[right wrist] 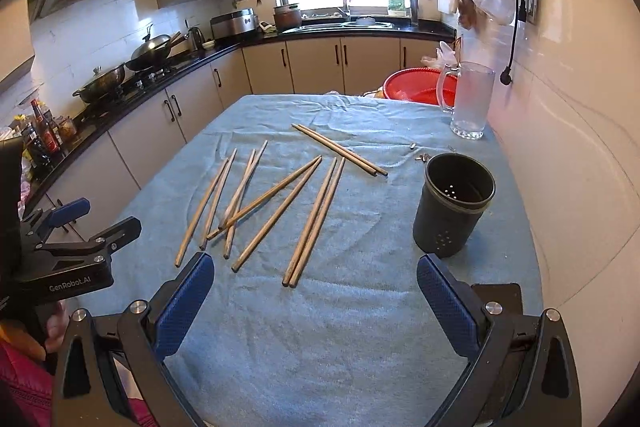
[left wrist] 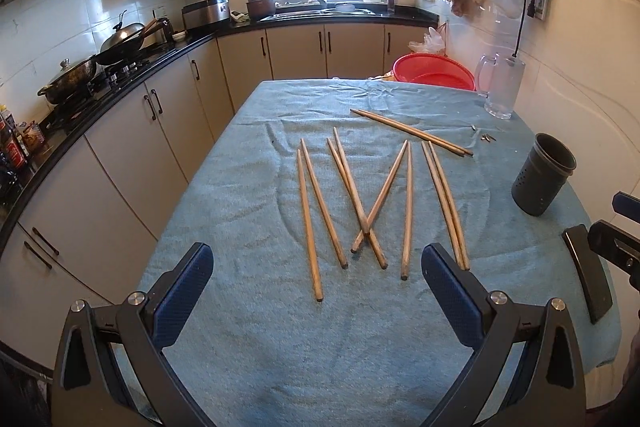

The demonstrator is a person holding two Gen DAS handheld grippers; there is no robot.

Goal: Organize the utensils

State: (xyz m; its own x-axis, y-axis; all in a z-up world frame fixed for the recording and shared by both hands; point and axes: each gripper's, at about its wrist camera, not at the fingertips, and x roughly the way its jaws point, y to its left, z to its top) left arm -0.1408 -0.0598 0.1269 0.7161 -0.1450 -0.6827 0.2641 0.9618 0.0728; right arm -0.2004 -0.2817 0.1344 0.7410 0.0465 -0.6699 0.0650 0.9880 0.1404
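Note:
Several wooden chopsticks [left wrist: 362,199] lie scattered on the blue towel-covered table [left wrist: 320,347]; two of them cross in the middle. They also show in the right wrist view [right wrist: 280,203]. A dark perforated utensil holder [left wrist: 542,175] stands upright and empty at the table's right side, also in the right wrist view [right wrist: 452,205]. My left gripper [left wrist: 318,267] is open and empty, just short of the near chopstick ends. My right gripper [right wrist: 316,279] is open and empty, near the ends of a chopstick pair, with the holder ahead to its right.
A clear glass mug [right wrist: 468,103] stands at the far right of the table, with a red basin [right wrist: 420,85] behind it. Small metal bits [right wrist: 422,157] lie near the holder. Kitchen counters with pots [left wrist: 120,47] run along the left. A wall is close on the right.

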